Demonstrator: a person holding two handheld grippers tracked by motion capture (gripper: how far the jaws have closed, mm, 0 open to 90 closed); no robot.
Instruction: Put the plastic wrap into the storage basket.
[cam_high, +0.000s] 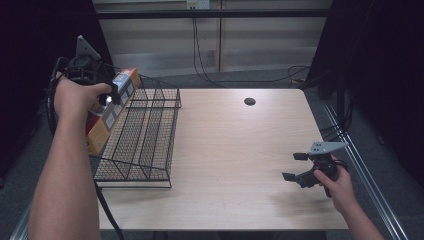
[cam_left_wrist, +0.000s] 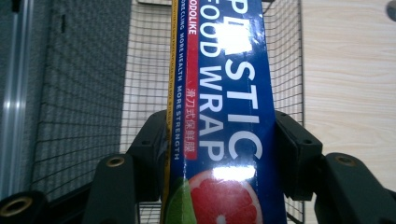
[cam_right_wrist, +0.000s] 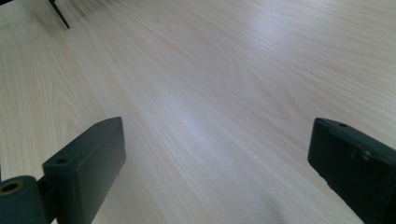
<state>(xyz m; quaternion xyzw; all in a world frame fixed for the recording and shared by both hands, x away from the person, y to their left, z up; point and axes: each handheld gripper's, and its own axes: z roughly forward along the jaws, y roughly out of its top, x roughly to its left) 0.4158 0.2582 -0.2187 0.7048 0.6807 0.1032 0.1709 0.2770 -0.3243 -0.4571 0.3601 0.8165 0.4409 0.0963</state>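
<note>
Counter (cam_high: 235, 150) right of the wire rack (cam_high: 145, 135) is bare wood, wide open passage. Rack walls and dividers block the left edge; the plastic wrap box (cam_high: 112, 110) slants over its left wall. Right gripper (cam_high: 296, 166) sits low near the right edge.

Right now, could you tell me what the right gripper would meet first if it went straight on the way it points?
Probably the bare light wooden table. The right gripper, jaws open and empty, points low across it toward the black wire basket; whether it would reach that first is unclear.
</note>
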